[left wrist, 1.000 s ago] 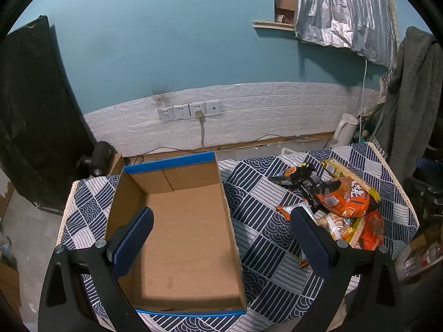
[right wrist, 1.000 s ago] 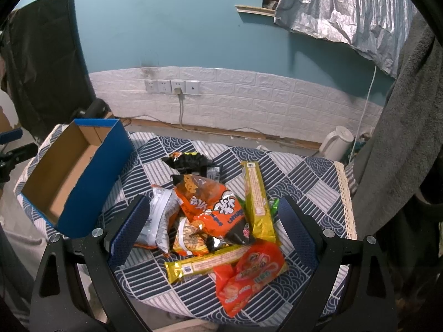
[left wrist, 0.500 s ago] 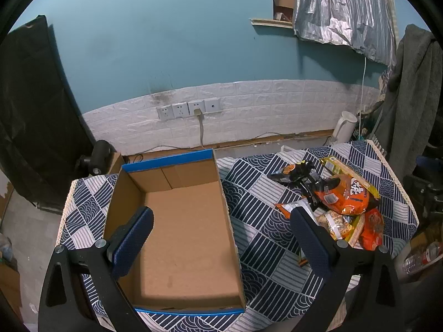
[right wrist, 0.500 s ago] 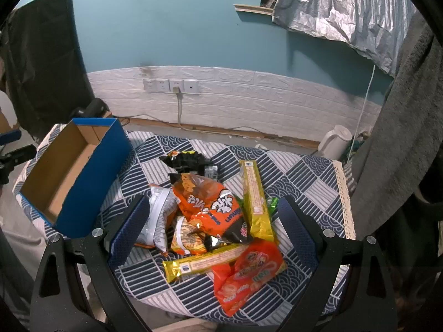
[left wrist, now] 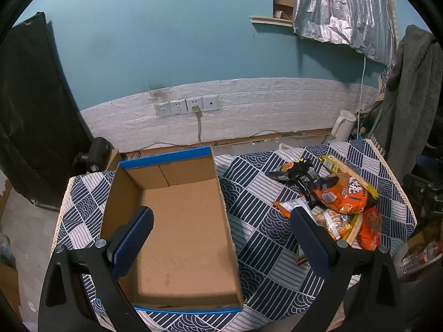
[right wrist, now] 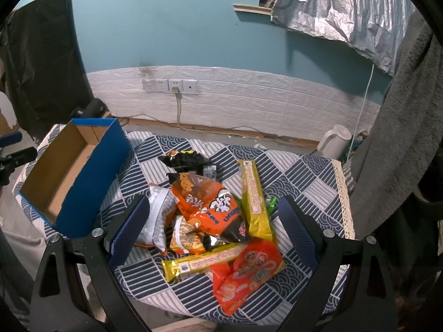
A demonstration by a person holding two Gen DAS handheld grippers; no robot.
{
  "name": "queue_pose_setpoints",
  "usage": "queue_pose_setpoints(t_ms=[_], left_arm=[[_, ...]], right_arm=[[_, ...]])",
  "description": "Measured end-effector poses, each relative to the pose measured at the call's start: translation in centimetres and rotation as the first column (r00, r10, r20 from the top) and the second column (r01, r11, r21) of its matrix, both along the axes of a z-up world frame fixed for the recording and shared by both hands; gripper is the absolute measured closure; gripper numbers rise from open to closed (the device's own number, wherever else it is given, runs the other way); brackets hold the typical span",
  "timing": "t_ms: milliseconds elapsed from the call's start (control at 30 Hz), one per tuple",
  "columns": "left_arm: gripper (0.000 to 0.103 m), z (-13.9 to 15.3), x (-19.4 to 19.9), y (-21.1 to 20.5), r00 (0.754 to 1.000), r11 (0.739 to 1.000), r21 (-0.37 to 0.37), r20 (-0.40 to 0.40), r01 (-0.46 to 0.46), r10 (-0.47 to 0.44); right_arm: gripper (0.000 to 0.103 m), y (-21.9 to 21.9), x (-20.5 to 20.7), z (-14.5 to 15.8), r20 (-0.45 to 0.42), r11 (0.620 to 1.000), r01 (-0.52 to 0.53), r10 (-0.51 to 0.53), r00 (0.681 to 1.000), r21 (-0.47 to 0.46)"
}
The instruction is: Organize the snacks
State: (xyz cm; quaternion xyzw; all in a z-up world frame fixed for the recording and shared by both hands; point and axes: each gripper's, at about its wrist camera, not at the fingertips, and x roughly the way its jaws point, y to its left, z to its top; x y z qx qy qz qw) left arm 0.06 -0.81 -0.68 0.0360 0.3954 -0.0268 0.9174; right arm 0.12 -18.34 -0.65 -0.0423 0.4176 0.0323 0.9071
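Nothing packed yet. Right gripper [right wrist: 211,225] is spread wide and empty, hovering over the snack pile, so it's the nearer one. Nearest it sits the red-orange candy bag [right wrist: 249,271], then the big orange chip bag [right wrist: 210,204] between the fingers, its long axis running diagonally. The cardboard box [right wrist: 70,171] sits left of the pile, empty I think. Left gripper [left wrist: 221,236] hangs wide open over that box.

1 cardboard box [right wrist: 91,163], 2 long yellow pkts [right wrist: 253,193] – approx 6 other snack bags [right wrist: 210,204] – 1 white kettle [right wrist: 333,141]
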Motion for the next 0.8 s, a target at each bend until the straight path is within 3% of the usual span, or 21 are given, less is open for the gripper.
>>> queue_pose_setpoints(t_ms=[800], left_arm=[[0.003, -0.25, -0.16, -0.09, 1.000, 1.000, -0.009, -0.005, 0.004, -0.004]], right_arm=[[0.011, -0.08, -0.13, -0.17, -0.002, 1.000, 0.002, -0.002, 1.000, -0.002]])
